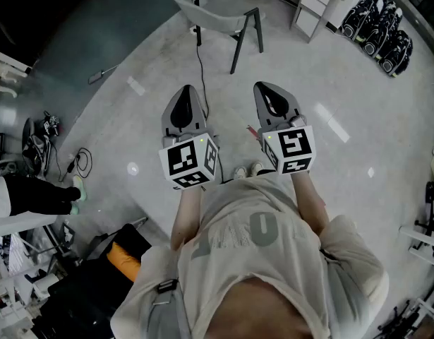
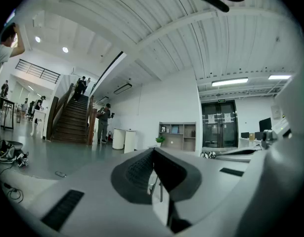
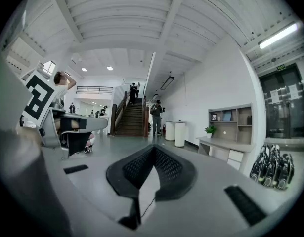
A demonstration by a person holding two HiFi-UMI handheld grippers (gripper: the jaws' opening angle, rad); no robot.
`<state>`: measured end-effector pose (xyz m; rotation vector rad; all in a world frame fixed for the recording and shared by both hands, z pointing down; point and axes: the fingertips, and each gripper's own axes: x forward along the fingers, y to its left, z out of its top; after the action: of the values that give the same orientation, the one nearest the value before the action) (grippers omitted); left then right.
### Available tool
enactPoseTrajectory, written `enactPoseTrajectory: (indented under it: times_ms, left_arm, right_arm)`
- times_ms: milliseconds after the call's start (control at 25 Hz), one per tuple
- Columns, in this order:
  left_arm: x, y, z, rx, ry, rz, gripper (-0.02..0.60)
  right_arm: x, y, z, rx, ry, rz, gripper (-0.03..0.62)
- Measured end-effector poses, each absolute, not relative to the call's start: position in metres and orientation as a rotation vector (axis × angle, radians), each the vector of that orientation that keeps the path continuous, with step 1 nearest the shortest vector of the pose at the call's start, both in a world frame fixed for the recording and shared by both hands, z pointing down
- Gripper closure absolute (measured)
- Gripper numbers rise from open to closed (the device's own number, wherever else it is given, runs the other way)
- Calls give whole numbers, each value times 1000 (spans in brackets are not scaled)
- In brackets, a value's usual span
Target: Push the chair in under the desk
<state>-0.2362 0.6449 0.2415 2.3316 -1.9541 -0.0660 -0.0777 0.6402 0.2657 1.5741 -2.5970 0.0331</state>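
Note:
A grey chair (image 1: 220, 11) with dark legs stands on the pale floor ahead of me, out in the open to the left of the white desk (image 1: 310, 2) with drawers. My left gripper (image 1: 188, 90) and right gripper (image 1: 268, 88) are held side by side at waist height, pointing toward the chair and well short of it. Both are shut with nothing between their pads. In the left gripper view the closed left gripper (image 2: 153, 153) hides most of the chair; only thin legs (image 2: 160, 194) show below. The right gripper view shows the desk (image 3: 226, 146) to the right of the right gripper (image 3: 153, 150).
A black cable (image 1: 200, 69) runs along the floor from the chair toward my feet. Black bags (image 1: 380, 28) lie right of the desk. A person's legs (image 1: 37, 198) and piled gear (image 1: 97, 260) are at the left. Stairs (image 3: 132, 117) and people stand far off.

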Motion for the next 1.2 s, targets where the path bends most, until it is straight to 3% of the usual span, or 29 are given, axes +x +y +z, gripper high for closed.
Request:
enactPoseTrajectory:
  times_ms: [800, 1200]
  left_arm:
    - [-263, 569, 284, 2297, -1876, 0, 568]
    - [-235, 436, 318, 2281, -1877, 42, 568]
  right_arm:
    - [-83, 586, 290, 1593, -2550, 90, 576]
    - [-37, 444, 330, 1605, -2538, 138, 576]
